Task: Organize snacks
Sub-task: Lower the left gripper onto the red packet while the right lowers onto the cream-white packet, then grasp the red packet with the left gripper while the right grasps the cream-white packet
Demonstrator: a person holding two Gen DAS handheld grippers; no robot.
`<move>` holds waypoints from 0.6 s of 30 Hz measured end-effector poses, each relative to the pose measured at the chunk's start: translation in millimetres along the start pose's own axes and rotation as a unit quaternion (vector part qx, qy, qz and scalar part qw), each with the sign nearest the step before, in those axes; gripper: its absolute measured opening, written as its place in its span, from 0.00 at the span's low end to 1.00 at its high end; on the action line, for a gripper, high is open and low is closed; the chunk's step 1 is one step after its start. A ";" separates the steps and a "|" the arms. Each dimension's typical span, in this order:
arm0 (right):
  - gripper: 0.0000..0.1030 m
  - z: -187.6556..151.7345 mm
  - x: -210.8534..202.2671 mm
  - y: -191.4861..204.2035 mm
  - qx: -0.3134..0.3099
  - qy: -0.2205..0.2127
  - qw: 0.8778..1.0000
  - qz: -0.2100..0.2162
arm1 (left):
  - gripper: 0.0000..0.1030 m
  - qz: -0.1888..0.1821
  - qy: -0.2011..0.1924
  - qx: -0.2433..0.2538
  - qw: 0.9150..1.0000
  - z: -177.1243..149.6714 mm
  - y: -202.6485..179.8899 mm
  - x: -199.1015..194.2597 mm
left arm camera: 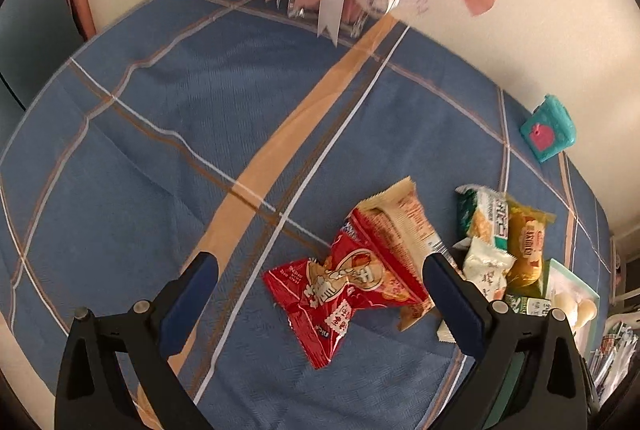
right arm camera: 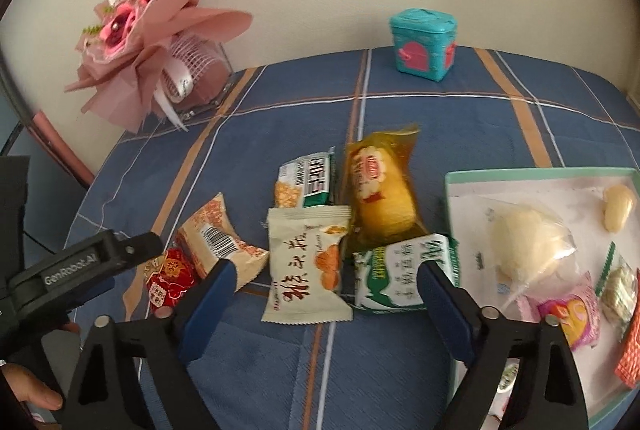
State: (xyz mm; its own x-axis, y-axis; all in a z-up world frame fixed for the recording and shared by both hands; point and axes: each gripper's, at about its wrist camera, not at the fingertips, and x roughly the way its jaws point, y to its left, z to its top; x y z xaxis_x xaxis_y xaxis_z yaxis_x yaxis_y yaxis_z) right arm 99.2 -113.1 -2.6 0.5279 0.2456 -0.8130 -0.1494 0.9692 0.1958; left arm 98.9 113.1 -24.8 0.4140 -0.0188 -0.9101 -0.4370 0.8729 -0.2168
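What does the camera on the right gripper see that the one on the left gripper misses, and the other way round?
Only the right wrist view shows the pink flowers of the bouquet, the hand holding the left gripper, and the pink packet in the tray.

Only the left wrist view shows the whole red packet.

Both show the teal box, the yellow cake packet and the tray.

A home: tablecloth [right arm camera: 400, 102], bouquet [right arm camera: 152, 30], snacks [right arm camera: 304, 254].

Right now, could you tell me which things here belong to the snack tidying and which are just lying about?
Job:
red packet
beige packet
white packet
green-white packet
yellow cake
tray

Lying about:
bouquet
teal box
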 end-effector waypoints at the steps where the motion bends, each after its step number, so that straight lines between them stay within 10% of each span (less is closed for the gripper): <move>1: 0.83 0.4 3.7 3.4 -0.005 0.004 1.000 0.001 | 0.99 -0.003 0.005 -0.001 1.000 0.2 0.0 3.3; 8: 0.59 -1.7 29.1 18.2 -0.030 0.030 0.999 -0.001 | 0.89 -0.018 0.043 -0.012 0.999 -1.7 -0.8 27.8; 18: 0.51 -8.1 49.2 28.8 -0.061 0.046 0.997 -0.029 | 0.85 -0.023 0.050 -0.023 0.998 -5.0 2.5 33.7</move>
State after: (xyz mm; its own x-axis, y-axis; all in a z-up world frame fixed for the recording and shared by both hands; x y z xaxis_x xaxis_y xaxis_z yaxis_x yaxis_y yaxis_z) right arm 114.0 -73.3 -41.4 0.4600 0.1806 -0.8694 -0.2243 0.9710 0.0830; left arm 107.8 112.2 -57.7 0.3536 -0.1097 -0.9290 -0.4564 0.8466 -0.2736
